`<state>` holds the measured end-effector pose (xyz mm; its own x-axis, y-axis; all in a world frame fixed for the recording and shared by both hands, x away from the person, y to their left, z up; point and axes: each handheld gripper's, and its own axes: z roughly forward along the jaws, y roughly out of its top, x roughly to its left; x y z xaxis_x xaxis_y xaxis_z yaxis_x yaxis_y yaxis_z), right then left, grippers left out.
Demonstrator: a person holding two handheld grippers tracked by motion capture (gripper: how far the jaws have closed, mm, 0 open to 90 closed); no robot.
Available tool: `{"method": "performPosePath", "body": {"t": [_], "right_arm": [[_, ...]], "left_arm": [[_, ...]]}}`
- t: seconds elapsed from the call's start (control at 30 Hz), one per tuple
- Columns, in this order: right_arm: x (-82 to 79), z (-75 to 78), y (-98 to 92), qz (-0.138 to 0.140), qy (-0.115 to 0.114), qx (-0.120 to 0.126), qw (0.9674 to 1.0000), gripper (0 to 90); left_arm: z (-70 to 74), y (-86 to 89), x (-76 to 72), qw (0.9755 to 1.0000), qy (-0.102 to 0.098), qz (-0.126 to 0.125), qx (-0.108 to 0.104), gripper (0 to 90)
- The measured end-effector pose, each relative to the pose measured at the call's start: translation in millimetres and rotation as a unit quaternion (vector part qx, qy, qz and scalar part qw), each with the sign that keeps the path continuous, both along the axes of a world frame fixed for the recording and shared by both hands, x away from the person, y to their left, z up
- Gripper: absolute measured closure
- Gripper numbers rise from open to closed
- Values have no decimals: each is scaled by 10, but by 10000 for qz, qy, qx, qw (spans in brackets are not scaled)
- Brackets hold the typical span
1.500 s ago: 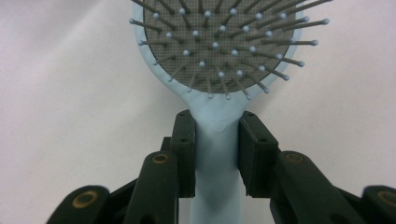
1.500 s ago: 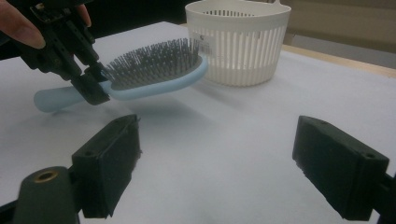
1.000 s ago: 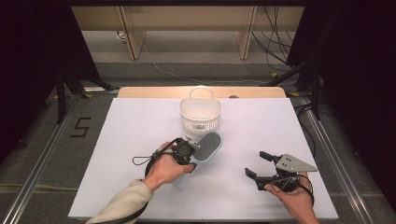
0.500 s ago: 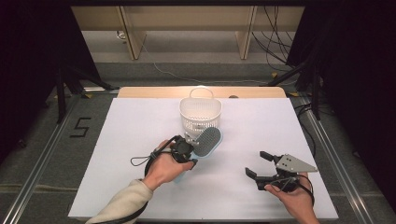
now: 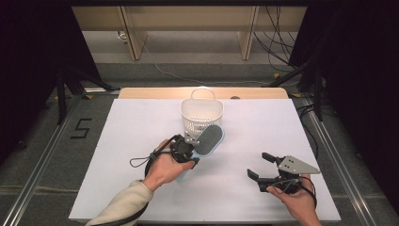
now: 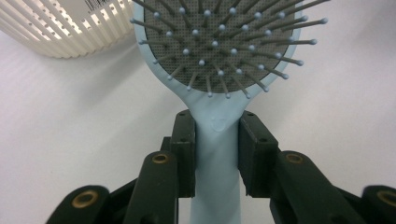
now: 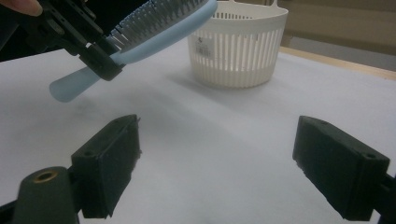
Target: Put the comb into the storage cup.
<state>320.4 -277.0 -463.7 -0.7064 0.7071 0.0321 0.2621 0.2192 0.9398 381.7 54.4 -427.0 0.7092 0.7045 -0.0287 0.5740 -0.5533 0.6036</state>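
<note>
The left hand-held gripper (image 6: 217, 154) clamps the neck of a pale blue hairbrush (image 6: 219, 51) with a grey bristle pad, lifted off the desk (image 5: 141, 136), at six o'clock of the white basket (image 5: 201, 113). The right hand-held gripper (image 5: 264, 165) gapes wide, empty.

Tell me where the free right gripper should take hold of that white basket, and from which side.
Probably the basket's rim: it stands upright with an open top, so the right gripper could come down from above, one jaw inside, one outside. Choose the right-hand wall, since the hairbrush hangs by its near left side.
</note>
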Motion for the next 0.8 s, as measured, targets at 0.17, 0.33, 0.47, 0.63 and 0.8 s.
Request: {"method": "performPosePath", "body": {"t": [0.17,0.33,0.47,0.63,0.8], "right_arm": [[1,0,-1,-2,-12,-7,10000,156],[0,-1,-3,-5,-10,-3,10000,156],[1,-2,-1,-4,-17,1,10000,156],[-1,-1,0,-13,-7,0,10000,156],[-2,0,-1,-14,-20,0,10000,156]], "left_arm": [[16,7,2,9999,-74,24,-87,697],[28,12,3,9998,-131,47,-150,697],[41,15,1,9997,-175,56,-189,697],[57,27,7,9994,-214,60,-250,697],[73,34,6,9991,-293,86,-307,697]]}}
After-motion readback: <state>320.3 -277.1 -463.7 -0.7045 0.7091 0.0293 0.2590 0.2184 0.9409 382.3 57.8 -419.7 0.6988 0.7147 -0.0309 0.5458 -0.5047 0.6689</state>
